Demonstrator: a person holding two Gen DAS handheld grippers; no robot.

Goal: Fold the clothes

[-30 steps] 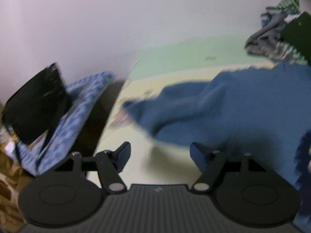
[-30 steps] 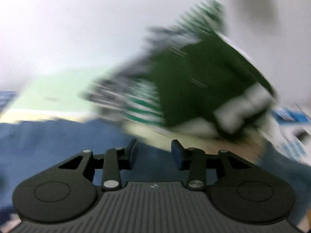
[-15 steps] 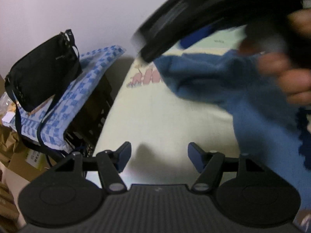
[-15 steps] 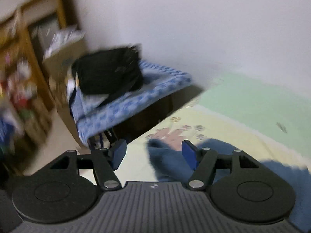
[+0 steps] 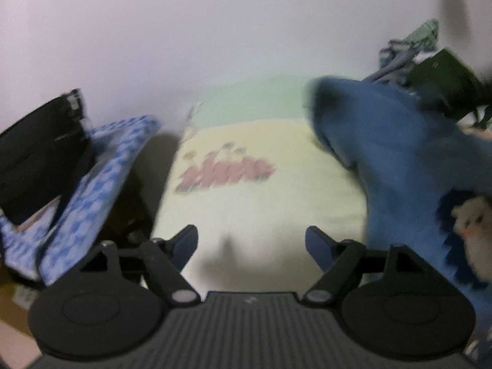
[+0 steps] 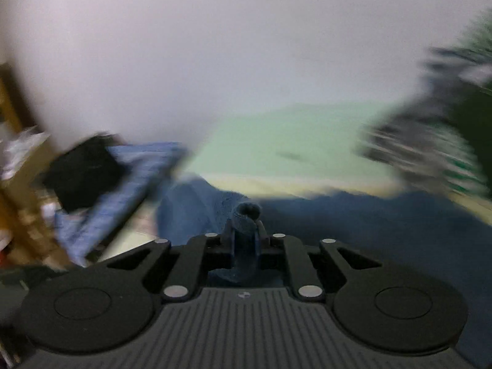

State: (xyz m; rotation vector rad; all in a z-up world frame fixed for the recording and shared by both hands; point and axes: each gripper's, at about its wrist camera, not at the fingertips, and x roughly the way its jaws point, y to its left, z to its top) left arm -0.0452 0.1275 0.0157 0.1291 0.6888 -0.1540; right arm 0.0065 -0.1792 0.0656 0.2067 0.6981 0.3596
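While the right gripper (image 6: 245, 230) is clenched on a bunched edge of the blue garment (image 5: 399, 153), the left gripper (image 5: 251, 241) stands released, its jaws wide apart over bare bed sheet (image 5: 246, 209) with nothing between them. The blue garment lies partly on the bed, to the right of the left gripper, with one end lifted off the sheet; motion blur hides its exact outline. Judged from its drape, the fabric is soft, thick and light: it will sag and stretch between hold points and will not keep a crease unaided. Take hold at a hem, cuff or corner, pinching a full fold of cloth, not a single layer. A heap of other clothes (image 5: 409, 49) lies at the far right.
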